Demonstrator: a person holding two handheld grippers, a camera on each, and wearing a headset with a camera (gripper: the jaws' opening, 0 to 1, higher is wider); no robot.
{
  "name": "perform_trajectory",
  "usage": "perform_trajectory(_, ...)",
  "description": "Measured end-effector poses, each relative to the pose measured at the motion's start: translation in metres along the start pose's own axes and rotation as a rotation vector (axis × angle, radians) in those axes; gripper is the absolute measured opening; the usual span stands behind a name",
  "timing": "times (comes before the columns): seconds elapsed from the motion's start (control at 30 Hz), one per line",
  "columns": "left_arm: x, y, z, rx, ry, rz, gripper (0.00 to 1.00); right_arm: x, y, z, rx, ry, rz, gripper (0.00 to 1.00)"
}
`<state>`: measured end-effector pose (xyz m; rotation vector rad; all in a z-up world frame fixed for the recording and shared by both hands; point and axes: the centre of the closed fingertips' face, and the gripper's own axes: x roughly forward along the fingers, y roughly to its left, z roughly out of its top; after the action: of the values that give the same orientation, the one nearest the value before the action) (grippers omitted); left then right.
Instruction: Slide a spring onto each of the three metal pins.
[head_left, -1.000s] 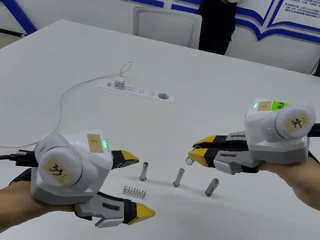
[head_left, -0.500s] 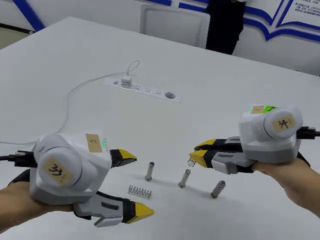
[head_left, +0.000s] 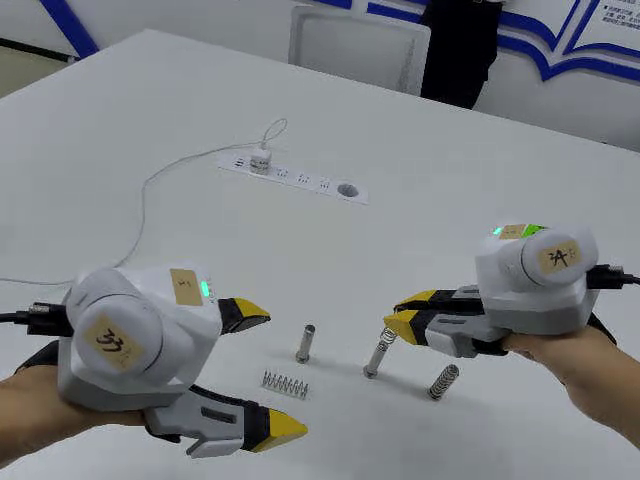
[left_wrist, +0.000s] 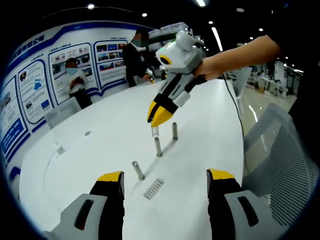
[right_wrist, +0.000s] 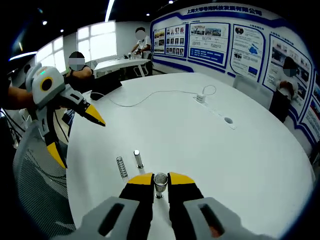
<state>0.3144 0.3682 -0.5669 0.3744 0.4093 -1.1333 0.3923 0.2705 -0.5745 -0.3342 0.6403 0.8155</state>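
Observation:
My right gripper (head_left: 403, 322) is shut on a small spring (head_left: 388, 336) and holds it at the top of the middle pin (head_left: 374, 360). In the right gripper view the spring (right_wrist: 160, 181) sits pinched between the yellow fingertips. To the right stands a pin wearing a spring (head_left: 443, 380). The left pin (head_left: 305, 343) stands bare, and a loose spring (head_left: 284, 383) lies flat in front of it. My left gripper (head_left: 262, 372) hovers open near the table's front, close to that spring. The left gripper view shows the bare pin (left_wrist: 138, 170) and loose spring (left_wrist: 153, 188) ahead of its jaws.
A white power strip (head_left: 295, 178) with a plugged charger (head_left: 260, 160) and trailing cable lies further back on the white table (head_left: 150, 120). A chair back (head_left: 360, 40) stands at the far edge. People stand in the room beyond.
My right gripper has come down and slightly right, bringing the held spring from above the middle pin to its top. The left gripper has stayed put; the head camera shifted.

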Motion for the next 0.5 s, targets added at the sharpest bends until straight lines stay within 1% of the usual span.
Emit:
perform_trajectory(0.17, -0.001, 0.002, -0.002, -0.013, 0.001, 0.013, 0.70, 0.004, 0.002, -0.004, 0.011, 0.010, 0.013, 0.11)
perform_trajectory(0.33, -0.003, 0.002, -0.010, -0.025, 0.015, 0.018, 0.71, 0.009, 0.003, -0.010, 0.002, 0.029, 0.012, 0.11)
perform_trajectory(0.5, -0.005, 0.009, -0.012, -0.026, 0.015, 0.055, 0.75, 0.013, 0.002, -0.015, 0.011, 0.041, 0.013, 0.11)
